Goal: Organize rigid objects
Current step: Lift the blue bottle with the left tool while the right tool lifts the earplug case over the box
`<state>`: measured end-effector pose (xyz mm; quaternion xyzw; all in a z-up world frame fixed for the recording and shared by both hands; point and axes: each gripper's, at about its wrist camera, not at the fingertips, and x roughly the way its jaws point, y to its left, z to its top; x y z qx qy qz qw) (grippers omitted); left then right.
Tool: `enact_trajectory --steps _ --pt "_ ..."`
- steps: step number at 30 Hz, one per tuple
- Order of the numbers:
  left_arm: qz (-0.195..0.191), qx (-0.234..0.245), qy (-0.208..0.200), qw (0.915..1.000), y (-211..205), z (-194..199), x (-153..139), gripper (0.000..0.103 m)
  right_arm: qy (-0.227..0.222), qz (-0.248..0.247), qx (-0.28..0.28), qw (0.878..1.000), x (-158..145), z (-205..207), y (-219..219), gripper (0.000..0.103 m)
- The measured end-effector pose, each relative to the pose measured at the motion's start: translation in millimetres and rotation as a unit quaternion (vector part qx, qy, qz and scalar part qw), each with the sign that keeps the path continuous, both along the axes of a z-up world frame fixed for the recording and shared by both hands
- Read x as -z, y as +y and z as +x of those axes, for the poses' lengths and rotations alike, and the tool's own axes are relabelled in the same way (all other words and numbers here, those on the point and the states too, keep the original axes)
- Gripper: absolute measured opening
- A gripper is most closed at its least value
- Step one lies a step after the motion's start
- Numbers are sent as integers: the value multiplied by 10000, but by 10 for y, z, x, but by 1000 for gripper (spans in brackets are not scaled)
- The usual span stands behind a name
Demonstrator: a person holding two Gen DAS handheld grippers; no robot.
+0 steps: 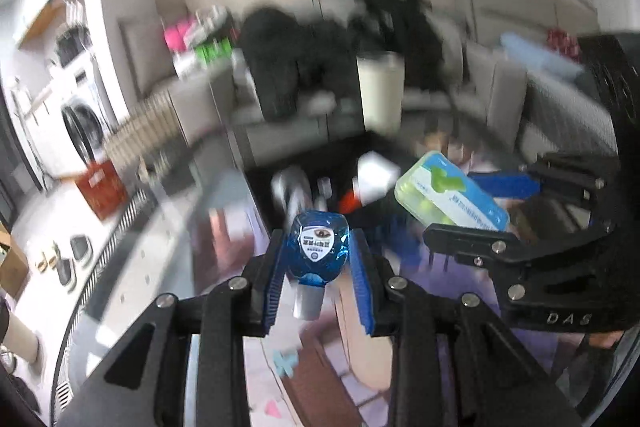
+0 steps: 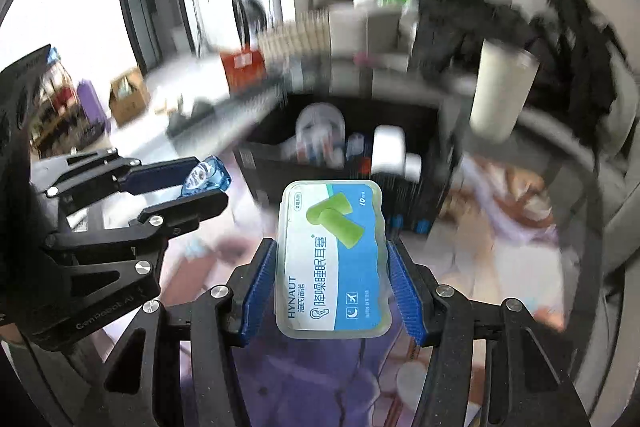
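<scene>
My left gripper (image 1: 318,259) is shut on a small blue eye-drop bottle (image 1: 320,249), its grey cap pointing down toward the camera. The right wrist view shows that gripper (image 2: 196,187) at the left with the same bottle (image 2: 208,179). My right gripper (image 2: 332,255) is shut on a flat clear earplug box (image 2: 334,259) with a blue and green label, held by its long sides. From the left wrist view, that gripper (image 1: 480,203) and the box (image 1: 452,195) sit to the right. Ahead and below both stands a black bin (image 2: 272,179) holding white bottles and other blurred items.
A tall white cup (image 2: 500,95) stands right of the bin, with black clothing (image 2: 460,19) piled on a grey sofa behind it. A red box (image 1: 102,191), a washing machine (image 1: 80,127) and a cardboard box (image 2: 128,95) lie to the left. The background is blurred.
</scene>
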<state>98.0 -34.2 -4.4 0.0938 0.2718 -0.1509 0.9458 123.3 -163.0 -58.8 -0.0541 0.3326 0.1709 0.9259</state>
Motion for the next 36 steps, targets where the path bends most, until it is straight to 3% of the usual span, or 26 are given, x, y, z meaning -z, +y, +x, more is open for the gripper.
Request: enact_trajectory --steps 4,8,25,36 --pt "-333 -150 -944 9949 135 -225 -344 29 -1140 207 121 9932 -389 -319 -14 56" --pt "-532 -286 -1618 9850 268 -414 -517 29 -2223 428 359 9734 -670 -644 -113 56" --pt "-673 -426 -1579 9842 317 -217 -581 29 -2083 637 384 9752 -816 -543 -47 56" --pt "-938 -546 -1888 9760 304 154 -777 29 -2179 821 562 9709 -996 0 -18 56"
